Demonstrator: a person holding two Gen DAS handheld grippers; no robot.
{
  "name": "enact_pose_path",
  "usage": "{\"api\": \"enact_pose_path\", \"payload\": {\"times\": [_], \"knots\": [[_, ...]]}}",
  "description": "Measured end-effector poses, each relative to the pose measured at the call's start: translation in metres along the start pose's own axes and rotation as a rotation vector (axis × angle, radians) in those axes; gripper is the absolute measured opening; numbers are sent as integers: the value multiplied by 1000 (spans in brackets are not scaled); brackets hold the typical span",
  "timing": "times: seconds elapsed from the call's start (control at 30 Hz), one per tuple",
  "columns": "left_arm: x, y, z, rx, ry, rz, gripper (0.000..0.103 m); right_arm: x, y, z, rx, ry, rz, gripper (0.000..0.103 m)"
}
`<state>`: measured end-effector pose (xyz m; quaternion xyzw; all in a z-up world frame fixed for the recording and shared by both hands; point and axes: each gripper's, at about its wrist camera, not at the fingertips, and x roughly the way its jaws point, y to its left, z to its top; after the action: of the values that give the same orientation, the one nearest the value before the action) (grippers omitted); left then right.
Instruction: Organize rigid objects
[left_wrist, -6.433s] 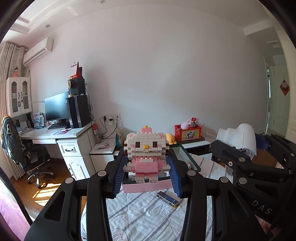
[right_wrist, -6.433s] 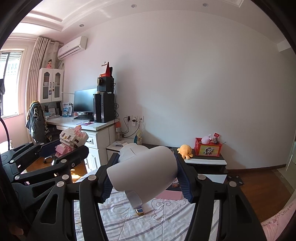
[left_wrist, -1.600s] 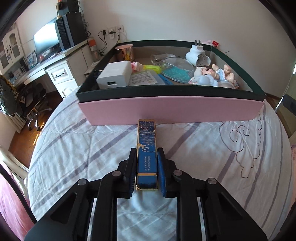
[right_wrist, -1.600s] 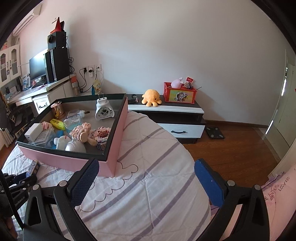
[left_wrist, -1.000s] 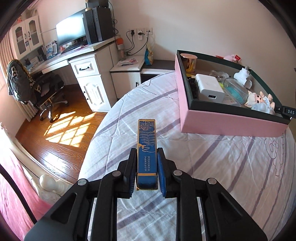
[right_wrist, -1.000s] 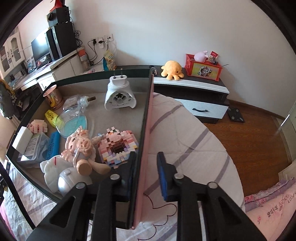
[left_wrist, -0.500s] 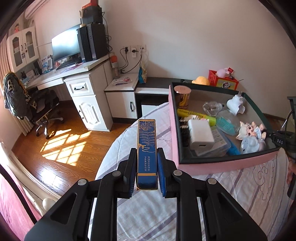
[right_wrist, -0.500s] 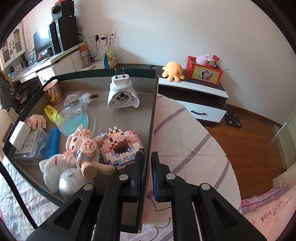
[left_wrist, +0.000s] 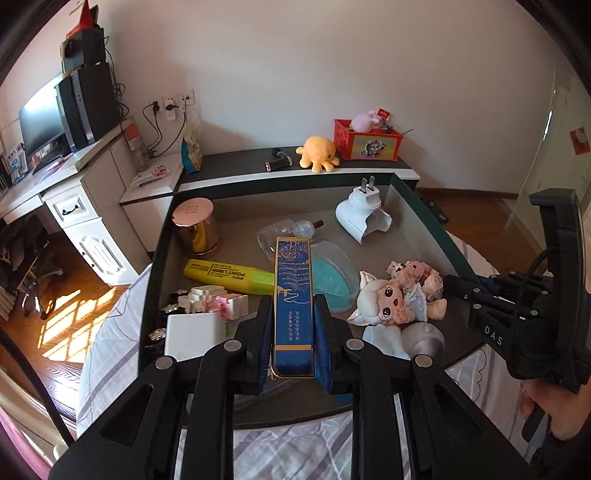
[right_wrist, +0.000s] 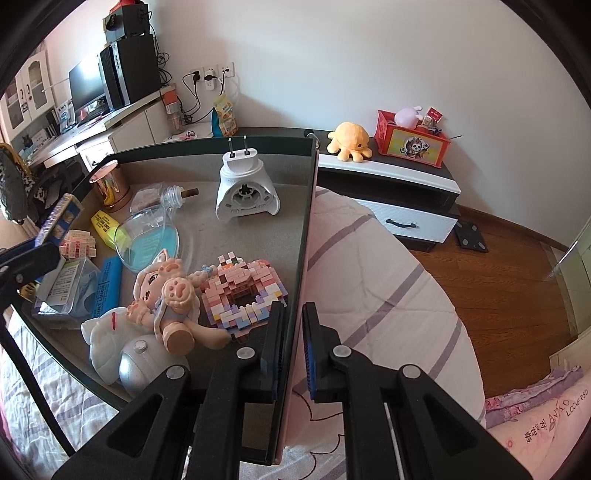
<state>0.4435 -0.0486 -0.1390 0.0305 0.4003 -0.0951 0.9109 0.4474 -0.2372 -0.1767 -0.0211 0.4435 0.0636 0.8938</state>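
I take the box (left_wrist: 424, 218) as my reference: a shallow open tray with dark inner walls and a pink outer face, resting on the striped bedspread (right_wrist: 369, 280).

Edges and room: my right gripper (right_wrist: 293, 350) is clamped on the box's right-hand wall, one pad inside and one outside, with the thin wall pinched between. Inside the box the floor is crowded along the near and left parts; the clearest bare floor lies toward the far wall, between the copper tin (left_wrist: 195, 229) and the white plug-in device (left_wrist: 364, 218), and around the far right corner. Outside the right wall the bedspread is open.

Hidden or unclear: in the left wrist view my own fingers cover the near wall and whatever lies directly below the held item. The white charger block (left_wrist: 194, 338) is partly cut off by them. A clear container with a printed label (right_wrist: 68, 284) is only partly legible. I cannot tell how high the held item sits above the contents.

The task item: my left gripper (left_wrist: 293, 332) is closed on a slim blue and gold case (left_wrist: 293, 299), gripped by its long sides near the rear end. It is over the box interior, above the yellow highlighter (left_wrist: 225, 275) and the clear blue-lined dish (left_wrist: 332, 277). Its long axis runs along the fingers, pointing toward the box's far wall.
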Motion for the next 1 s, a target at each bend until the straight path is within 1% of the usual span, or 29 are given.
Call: {"api": "enact_pose_path", "payload": {"times": [0.23,0.37,0.67,0.73,0.77,0.8,0.83,0.87,0.9,0.93,1.0], "knots": [[21,-14,-1,28,26,25,20,0,0,0,1,-4,9,11],[25,-16,1,34,30,39,20,1,-1,3,3,-2,10,11],[34,-15,2,39,42,42,21,5,-1,10,3,2,-3,11],[35,-15,2,44,36,61,23,5,-1,10,3,2,-2,11],[35,-17,2,51,34,67,25,5,-1,10,3,2,-2,11],[33,-18,2,54,32,65,36,5,-1,10,3,2,-2,11],[31,-18,2,55,24,63,56,5,-2,11,3,3,-3,11],[28,-19,3,56,13,64,67,5,-1,10,2,3,-5,11],[24,-20,4,59,-5,71,82,4,0,9,2,4,-6,10],[20,-20,3,61,-24,80,86,4,0,10,2,5,-6,10],[15,-21,4,73,-34,82,87,4,-1,10,4,7,-2,11]]}}
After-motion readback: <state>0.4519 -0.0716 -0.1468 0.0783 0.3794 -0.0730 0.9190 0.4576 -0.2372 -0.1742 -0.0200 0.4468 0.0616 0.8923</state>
